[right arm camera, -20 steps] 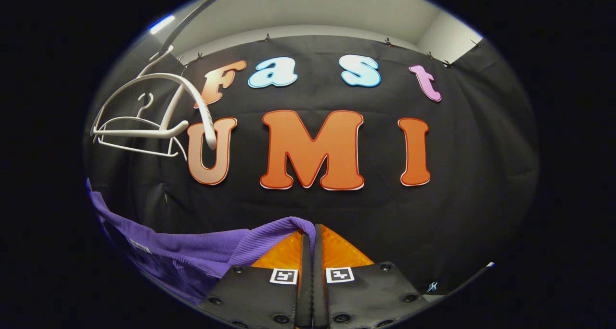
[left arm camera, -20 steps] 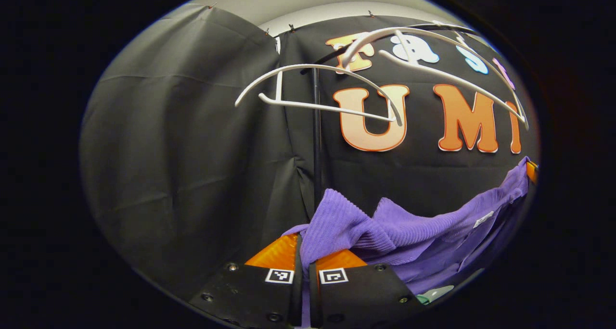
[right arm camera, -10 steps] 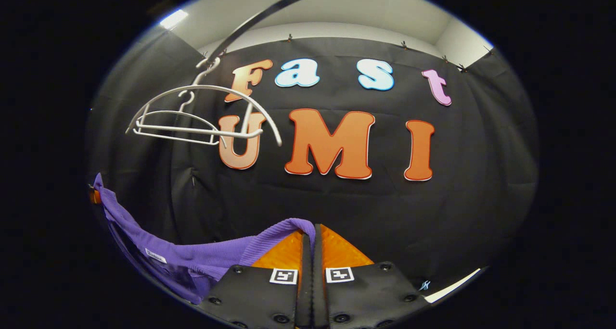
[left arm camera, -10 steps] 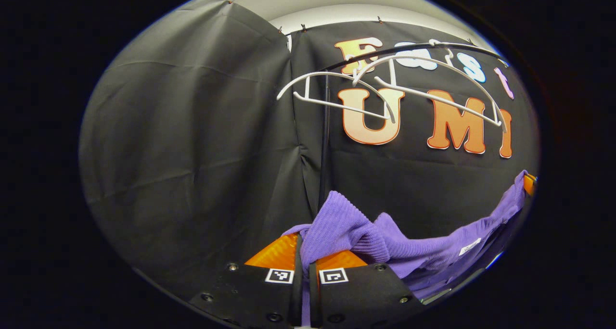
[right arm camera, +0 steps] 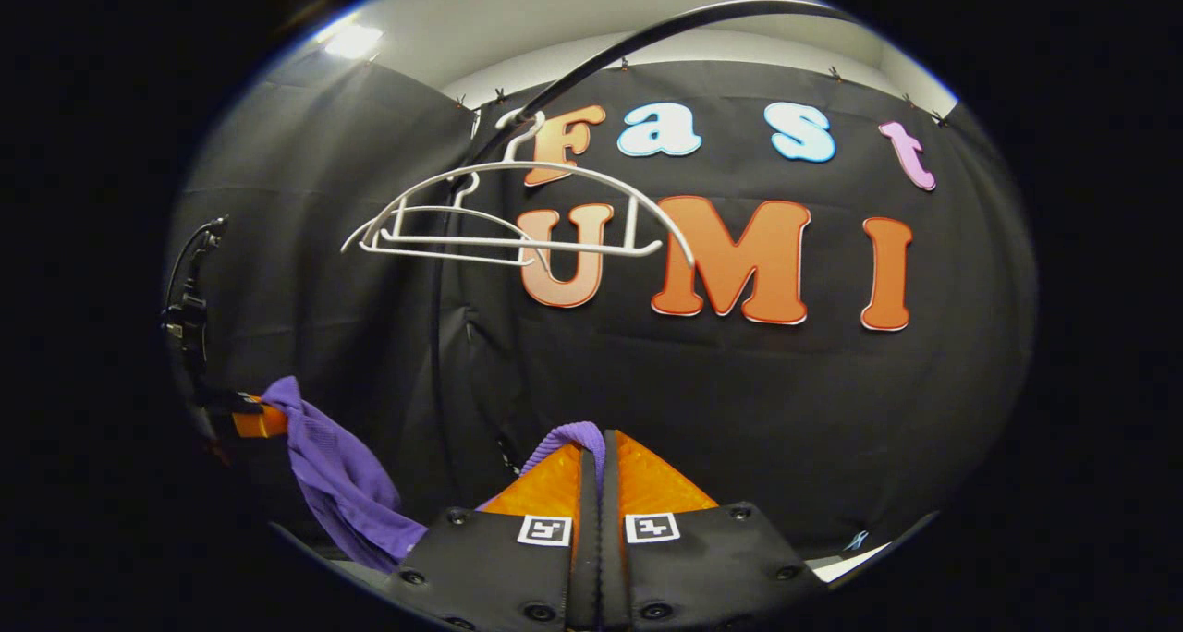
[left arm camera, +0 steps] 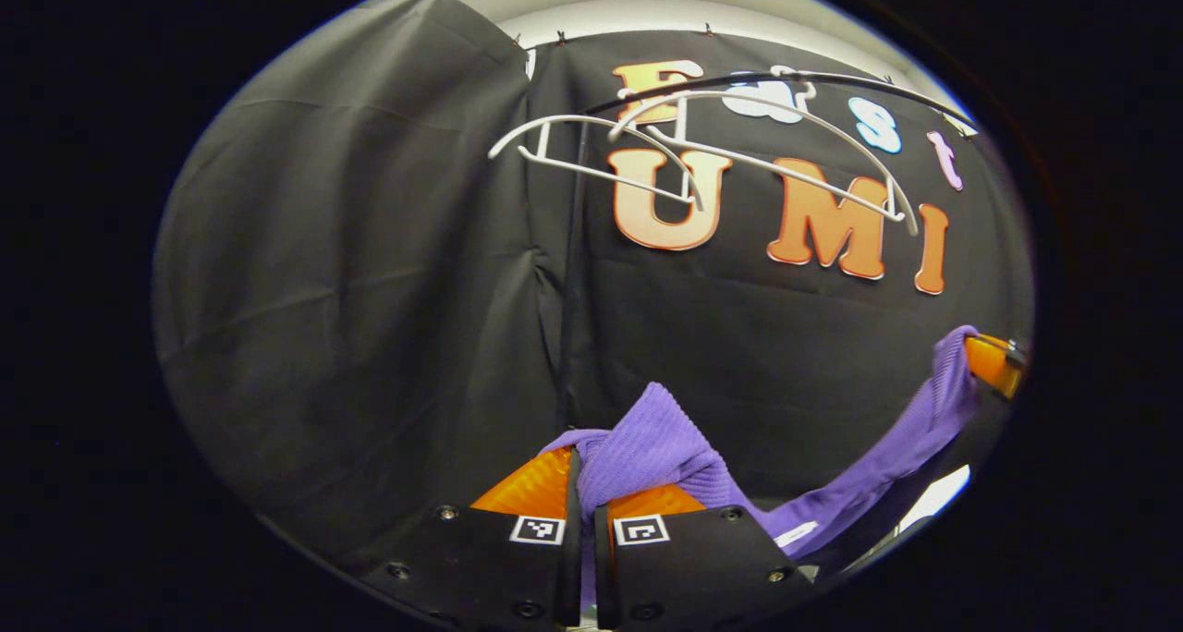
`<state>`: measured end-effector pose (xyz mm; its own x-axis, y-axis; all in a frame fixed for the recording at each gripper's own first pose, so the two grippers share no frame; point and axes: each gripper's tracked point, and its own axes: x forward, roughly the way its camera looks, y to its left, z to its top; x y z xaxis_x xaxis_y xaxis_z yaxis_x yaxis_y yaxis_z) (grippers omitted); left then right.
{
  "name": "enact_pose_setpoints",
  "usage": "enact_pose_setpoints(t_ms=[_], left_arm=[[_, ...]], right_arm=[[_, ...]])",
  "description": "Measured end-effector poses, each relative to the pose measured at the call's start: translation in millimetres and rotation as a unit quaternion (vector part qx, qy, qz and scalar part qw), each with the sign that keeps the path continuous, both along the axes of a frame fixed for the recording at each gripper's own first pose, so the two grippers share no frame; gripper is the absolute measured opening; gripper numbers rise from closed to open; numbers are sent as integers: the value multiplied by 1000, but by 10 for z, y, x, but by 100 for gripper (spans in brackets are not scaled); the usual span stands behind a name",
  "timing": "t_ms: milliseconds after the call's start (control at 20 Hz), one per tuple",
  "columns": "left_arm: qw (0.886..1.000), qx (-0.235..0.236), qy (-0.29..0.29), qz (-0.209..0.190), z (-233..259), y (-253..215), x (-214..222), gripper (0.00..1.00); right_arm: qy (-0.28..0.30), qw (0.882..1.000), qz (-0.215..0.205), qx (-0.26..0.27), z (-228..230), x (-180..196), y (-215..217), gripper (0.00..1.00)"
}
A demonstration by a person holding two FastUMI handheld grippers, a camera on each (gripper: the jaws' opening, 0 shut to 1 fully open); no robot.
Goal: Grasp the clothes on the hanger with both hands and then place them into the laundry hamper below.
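Between the two grippers, a purple ribbed knit garment [left arm camera: 665, 447] is being held stretched, well below the two bare white plastic hangers [left arm camera: 712, 147] that are being carried by a black curved rail [right arm camera: 647, 36] toward 12 o'clock. At 6 o'clock in the left gripper view, one bunched end of the garment is being pinched between the orange fingers of the left gripper [left arm camera: 580, 484], whose jaws are being pressed together on the cloth. From there the fabric is being draped toward 3 o'clock, where it is being gripped by the right gripper [left arm camera: 989, 362]. At 6 o'clock in the right gripper view, a narrow fold of the garment [right arm camera: 578, 433] is being clamped between that gripper's nearly closed orange fingers [right arm camera: 599, 484], while the far end is being held at 9 o'clock by the left gripper [right arm camera: 250, 421].
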<state>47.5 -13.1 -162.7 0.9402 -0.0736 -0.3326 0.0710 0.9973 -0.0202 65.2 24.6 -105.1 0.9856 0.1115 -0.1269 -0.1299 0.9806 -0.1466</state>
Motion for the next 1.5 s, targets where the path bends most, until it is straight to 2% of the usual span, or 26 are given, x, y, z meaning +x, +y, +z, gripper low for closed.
enact_pose_setpoints(t_ms=[250, 450, 650, 850, 950, 1150, 1200, 1250, 1300, 1400, 1500], left_arm=[[997, -42, 36, -60, -179, -634, 0, 6], [985, -90, 98, -110, -494, -1113, -150, 7], [976, -80, 152, -132, -864, -1337, -313, 7], [969, -71, 201, -121, -1202, -1222, -436, 9], [970, -57, 213, -104, -1322, -1101, -441, 9], [961, -58, 262, -67, -1553, -832, -563, 10], [959, -58, 273, -56, -1615, -771, -584, 11], [957, -55, 282, -46, -1646, -713, -606, 12], [955, -52, 291, -35, -1721, -630, -597, 28], [946, -53, 321, -5, -1898, -457, -696, 60], [937, -61, 344, 17, -2029, -343, -782, 78]], right_arm=[[38, 998, 44, 33, -288, -18, 487, 8], [91, 993, 58, 56, -666, -90, 659, 8], [150, 985, 62, 49, -1137, -144, 668, 8], [208, 975, 69, 37, -1548, -304, 694, 8], [230, 970, 68, 34, -1717, -360, 683, 8], [263, 963, 57, 28, -1959, -459, 623, 9], [272, 960, 56, 24, -2026, -485, 605, 3], [284, 957, 50, 16, -2114, -516, 558, 2], [300, 953, 50, 12, -2246, -554, 524, 2], [327, 944, 44, 12, -2503, -630, 485, 51], [346, 937, 38, 20, -2599, -712, 464, 100]])
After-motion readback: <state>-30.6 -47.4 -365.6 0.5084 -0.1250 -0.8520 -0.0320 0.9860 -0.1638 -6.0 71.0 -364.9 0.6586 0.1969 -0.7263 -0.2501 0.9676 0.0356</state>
